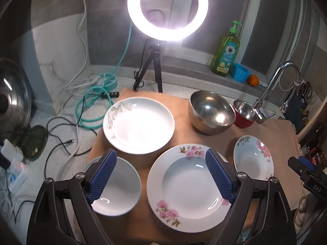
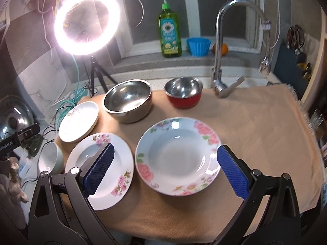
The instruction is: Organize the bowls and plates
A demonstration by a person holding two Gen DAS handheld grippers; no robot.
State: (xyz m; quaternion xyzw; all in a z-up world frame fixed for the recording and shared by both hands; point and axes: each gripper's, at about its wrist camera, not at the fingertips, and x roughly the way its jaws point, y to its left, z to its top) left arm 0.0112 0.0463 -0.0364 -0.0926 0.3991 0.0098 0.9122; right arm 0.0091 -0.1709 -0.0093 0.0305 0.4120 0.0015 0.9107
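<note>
Pink-flowered plate (image 1: 190,187) sits at the cloth's (image 2: 255,126) near edge, dead ahead and below our left gripper (image 1: 161,177), whose spread, empty jaws straddle its left rim, while our right gripper (image 2: 165,171), also open, frames the rose plate (image 2: 177,157) beside it.

A glowing white ring light on a black tripod (image 1: 167,10) is the main light source, blown out to pure white at the top centre of the left wrist view and at the upper left of the right wrist view (image 2: 86,22), with a hazy halo spreading around it. Its glare washes out the middle of the white plate with grey-green leaf print (image 1: 139,125) and glints on the large bare steel bowl (image 2: 128,102). Both frames bulge like a fisheye, corners falling to black. The tan cloth (image 2: 255,126) looks smeared by blur at the right edge
</note>
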